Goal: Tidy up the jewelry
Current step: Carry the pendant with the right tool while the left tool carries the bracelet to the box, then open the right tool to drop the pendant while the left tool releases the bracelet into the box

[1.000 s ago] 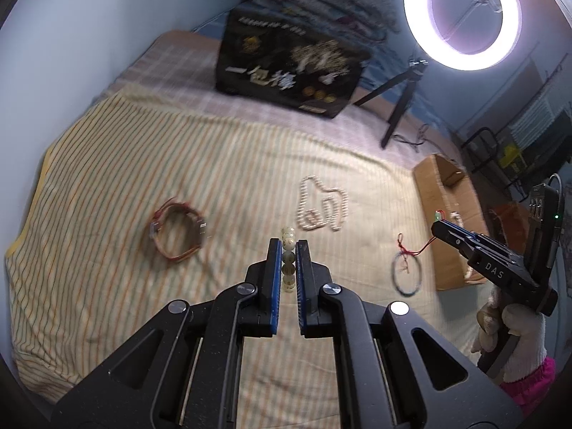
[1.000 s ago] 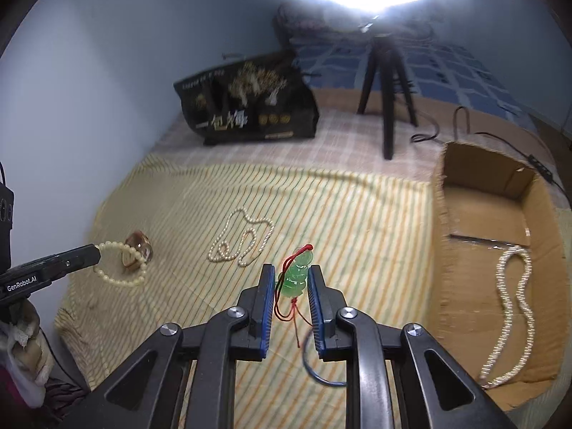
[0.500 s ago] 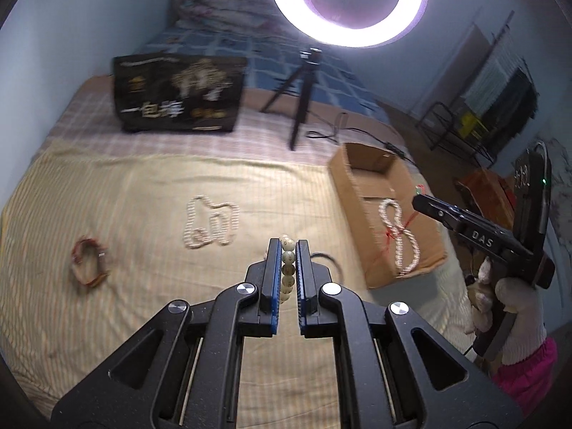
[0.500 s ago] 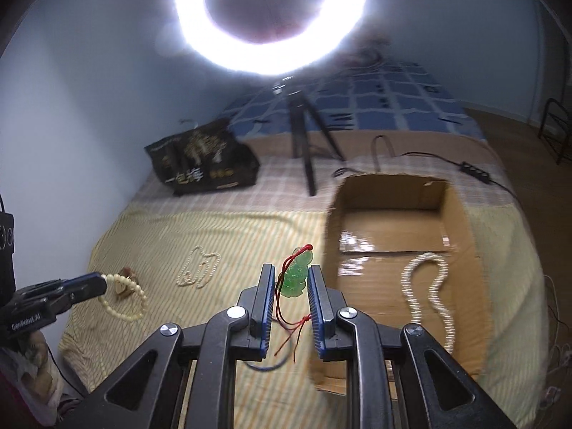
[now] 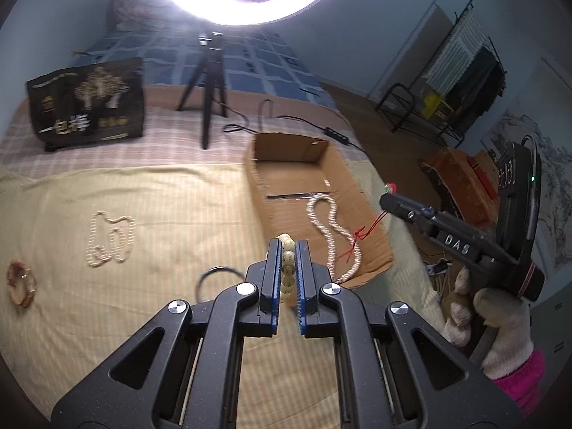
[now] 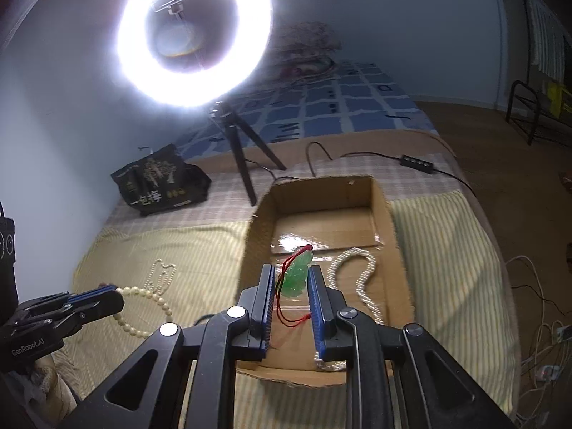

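Here, left claw (image 5: 287,250) clamps bead bracelet (image 5: 288,268), right claw (image 6: 291,279) grips jade pendant (image 6: 298,277).

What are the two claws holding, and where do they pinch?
The left claw pinches the bead bracelet across its beads. The right claw pinches the green pendant by its sides, red cord dangling.

Both wrist views downward, sharing cardboard box (image 5: 371,225).

Bedspread (image 5: 150,193): pale yellow, fine stripes. 
Box (image 5: 371,214): brown cardboard. 
Pendant (image 6: 298,275): green, red cord. 
Bead bracelet (image 6: 143,307): cream. 
Rope necklace (image 5: 327,221) in box: white. 
Far bag (image 5: 87,103): black, gold tree print. 
Far quilt (image 6: 343,107): blue-and-white check. 
Glove (image 5: 500,325): off-white; pink cuff.
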`<state>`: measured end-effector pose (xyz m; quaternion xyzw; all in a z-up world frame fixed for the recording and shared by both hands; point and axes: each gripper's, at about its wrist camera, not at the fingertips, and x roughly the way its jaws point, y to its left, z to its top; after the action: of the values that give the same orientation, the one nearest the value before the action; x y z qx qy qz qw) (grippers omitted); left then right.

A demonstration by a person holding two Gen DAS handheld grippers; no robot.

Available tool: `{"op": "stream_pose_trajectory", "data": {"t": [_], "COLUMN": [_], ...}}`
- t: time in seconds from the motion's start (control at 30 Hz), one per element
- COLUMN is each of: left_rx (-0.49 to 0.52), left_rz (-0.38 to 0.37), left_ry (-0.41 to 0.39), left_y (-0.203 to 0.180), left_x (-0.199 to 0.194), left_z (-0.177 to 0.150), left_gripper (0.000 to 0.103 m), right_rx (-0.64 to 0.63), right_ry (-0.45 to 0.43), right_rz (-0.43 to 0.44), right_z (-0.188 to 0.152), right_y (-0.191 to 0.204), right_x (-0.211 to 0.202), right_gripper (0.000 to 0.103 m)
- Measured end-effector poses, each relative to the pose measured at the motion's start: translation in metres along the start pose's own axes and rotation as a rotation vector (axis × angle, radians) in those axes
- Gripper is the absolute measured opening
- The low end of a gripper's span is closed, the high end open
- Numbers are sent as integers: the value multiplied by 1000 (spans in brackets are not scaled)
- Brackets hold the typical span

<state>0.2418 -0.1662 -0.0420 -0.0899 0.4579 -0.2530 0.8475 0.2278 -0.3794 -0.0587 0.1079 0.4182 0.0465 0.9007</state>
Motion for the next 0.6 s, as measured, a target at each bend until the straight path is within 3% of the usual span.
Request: {"op": "stream_pose_trajectory", "data": {"t": [0.37, 0.6], "left_rx": [19, 4], "left_rz": [-30, -18], "left_ry": [17, 36], "left_y": [-30, -30], "left_x": [45, 71], "left_z": [10, 14], "left_gripper": [5, 5], "right_rx": [47, 45], "right_ry": [42, 71], "right_rz": [-38, -31], "right_z": [-19, -26], "right_y": [-43, -46], "right_x": [4, 15], "right_gripper": [17, 17]}}
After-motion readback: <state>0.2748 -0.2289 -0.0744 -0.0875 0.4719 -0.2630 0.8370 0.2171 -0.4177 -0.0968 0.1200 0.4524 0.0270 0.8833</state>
